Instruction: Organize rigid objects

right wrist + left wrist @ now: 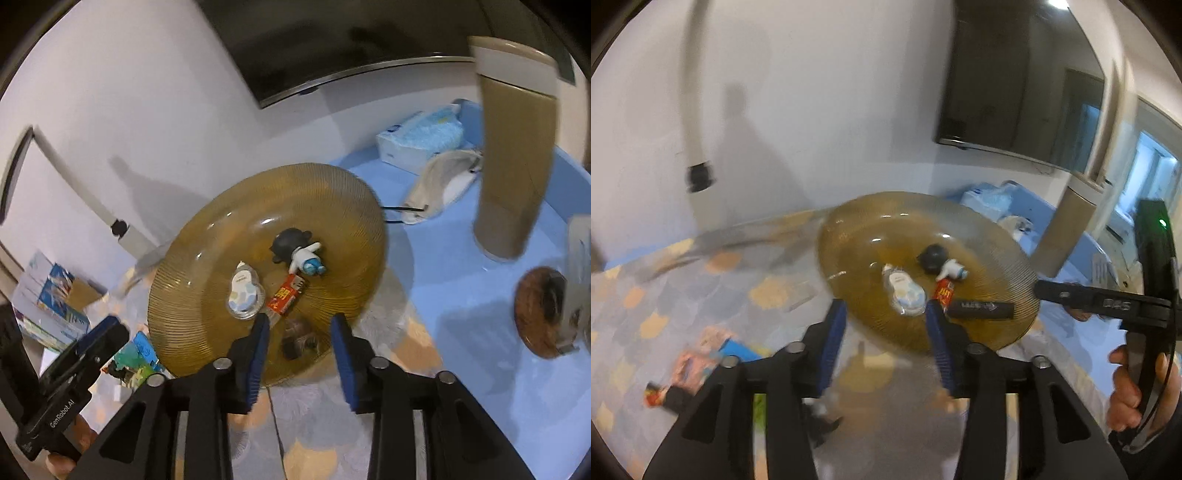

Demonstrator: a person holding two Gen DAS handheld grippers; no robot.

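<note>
A ribbed amber glass plate holds several small items: a clear blister pack, a black-and-white figurine, a red packet and a dark tube. My left gripper is open at the plate's near rim, with the blister pack just beyond its blue pads and nothing gripped. My right gripper is open above the near rim. The dark tube lies on the plate between its fingers, and the pads are clear of it.
To the right is a blue table with a tissue pack, a beige pouch, a tall tan cylinder and a brown round object. Books and toys litter the patterned floor mat. A dark screen hangs on the wall.
</note>
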